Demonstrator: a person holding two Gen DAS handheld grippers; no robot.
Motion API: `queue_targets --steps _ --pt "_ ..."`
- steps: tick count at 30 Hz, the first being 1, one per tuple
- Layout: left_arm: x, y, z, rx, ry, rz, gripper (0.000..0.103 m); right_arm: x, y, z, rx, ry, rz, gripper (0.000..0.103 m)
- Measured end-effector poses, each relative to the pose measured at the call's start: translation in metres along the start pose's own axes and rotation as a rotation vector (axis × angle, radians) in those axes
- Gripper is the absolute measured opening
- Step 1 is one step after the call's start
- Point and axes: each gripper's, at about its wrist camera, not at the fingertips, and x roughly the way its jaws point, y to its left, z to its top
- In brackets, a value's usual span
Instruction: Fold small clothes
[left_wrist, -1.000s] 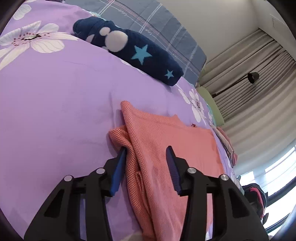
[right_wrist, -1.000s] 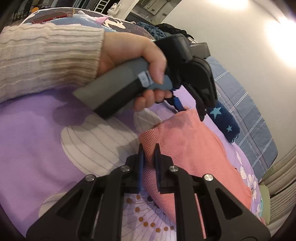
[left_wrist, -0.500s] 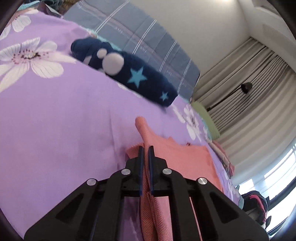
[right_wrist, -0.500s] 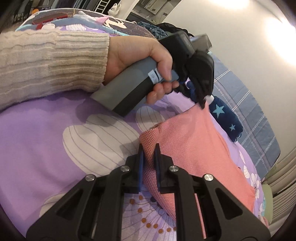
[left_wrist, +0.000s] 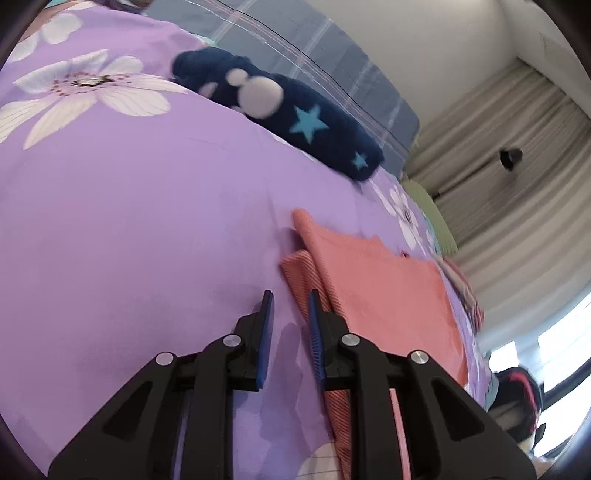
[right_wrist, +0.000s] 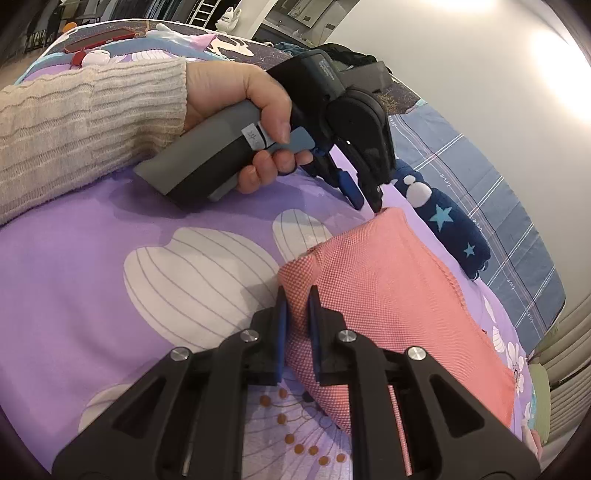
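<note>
A salmon-pink garment (right_wrist: 399, 295) is lying folded on a purple bedspread (left_wrist: 129, 221) printed with white flowers. The right gripper (right_wrist: 295, 299) is pinching a bunched corner of the garment's near edge, its 2 blue-padded fingers (right_wrist: 281, 328) sitting close together with the cloth squeezed between them. The left gripper (left_wrist: 290, 306) is hovering at the garment's other near corner with a narrow gap between its fingers; purple sheet is showing in that gap, and the right-hand finger (left_wrist: 314, 332) is lying just against the folded pink edge without gripping it. In the right wrist view, a hand (right_wrist: 240, 99) in a cream knit sleeve (right_wrist: 81, 122) is holding the left gripper's grey handle, its tips pointing down at the garment's far corner. A navy plush toy (left_wrist: 288, 114) with light blue stars is resting beyond the garment, against a blue-grey plaid pillow (left_wrist: 295, 48). Beige curtains (left_wrist: 517, 192) are hanging behind.
</note>
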Motion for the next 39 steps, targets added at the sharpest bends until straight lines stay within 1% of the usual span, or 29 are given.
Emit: queue_targets --steps 2,3,4,6,8,12,15,17,20,21,22,23,24,27,28,29,32,34,35,36,37,38,39 --pt "0.005 -0.005 -0.001 0.025 0.023 -0.006 0.02 0.0 0.0 0.0 -0.002 0.0 -0.002 0.011" --pt "0.006 -0.004 -0.001 0.02 0.024 -0.011 0.021 0.001 0.0 0.0 -0.003 0.0 -0.003 0.011" --pt "0.007 -0.002 0.0 0.002 0.021 -0.024 0.023 0.001 0.0 0.0 -0.004 0.001 -0.004 0.011" --pt "0.007 0.004 0.003 -0.043 0.01 -0.062 0.023 0.002 0.001 0.0 -0.009 0.002 -0.008 0.011" --pt "0.012 0.008 0.008 -0.072 0.001 -0.084 0.023 0.002 0.003 0.0 -0.014 0.002 -0.012 0.011" --pt "0.017 0.006 0.014 -0.1 -0.012 -0.117 0.023 0.002 0.005 0.0 -0.018 0.004 -0.016 0.011" --pt "0.012 0.011 0.012 -0.129 -0.021 -0.167 0.028 0.001 0.007 0.0 -0.019 0.003 -0.02 0.011" --pt "0.012 0.012 0.013 -0.144 -0.025 -0.188 0.034 0.001 0.008 0.0 -0.021 0.003 -0.023 0.011" --pt "0.015 0.003 0.014 -0.102 -0.017 -0.153 0.037 0.001 0.009 0.001 -0.022 0.005 -0.023 0.011" --pt "0.016 -0.001 0.014 -0.079 -0.022 -0.125 0.037 0.001 0.009 0.001 -0.022 0.005 -0.023 0.011" --pt "0.016 -0.002 0.014 -0.067 -0.031 -0.101 0.026 0.001 0.009 0.001 -0.022 0.005 -0.024 0.011" --pt "0.016 -0.003 0.015 -0.053 -0.039 -0.065 0.004 0.0 0.009 0.001 -0.023 0.005 -0.025 0.011" --pt "0.016 -0.002 0.017 -0.055 -0.048 -0.053 0.001 0.0 0.009 0.001 -0.022 0.004 -0.025 0.011" --pt "0.0 0.006 0.021 -0.078 -0.137 -0.042 0.0 -0.003 0.007 0.001 -0.01 -0.01 -0.016 0.01" --pt "-0.007 0.009 0.022 -0.086 -0.172 -0.02 0.0 -0.005 0.006 0.0 -0.003 -0.018 -0.009 0.01" --pt "-0.011 0.017 0.023 -0.111 -0.188 -0.023 0.0 -0.007 0.004 0.0 0.007 -0.03 0.005 0.01" --pt "-0.015 0.037 0.021 -0.195 -0.181 -0.067 0.0 -0.009 0.002 0.0 0.02 -0.036 0.025 0.01" --pt "-0.018 0.037 0.02 -0.19 -0.158 -0.091 0.001 -0.008 0.004 0.0 0.012 -0.027 0.024 0.01" --pt "-0.021 0.033 0.019 -0.169 -0.139 -0.096 0.014 -0.008 0.005 0.0 0.008 -0.025 0.019 0.01" --pt "-0.022 0.027 0.016 -0.146 -0.114 -0.112 0.024 -0.008 0.005 0.0 0.005 -0.026 0.017 0.01" --pt "-0.021 0.023 0.014 -0.132 -0.092 -0.13 0.043 -0.008 0.006 0.0 0.005 -0.025 0.016 0.01" --pt "-0.02 0.02 0.012 -0.118 -0.075 -0.141 0.046 -0.008 0.005 0.0 0.007 -0.025 0.018 0.01" --pt "-0.016 0.012 0.01 -0.082 -0.044 -0.146 0.046 -0.007 0.005 0.0 0.008 -0.025 0.019 0.01"
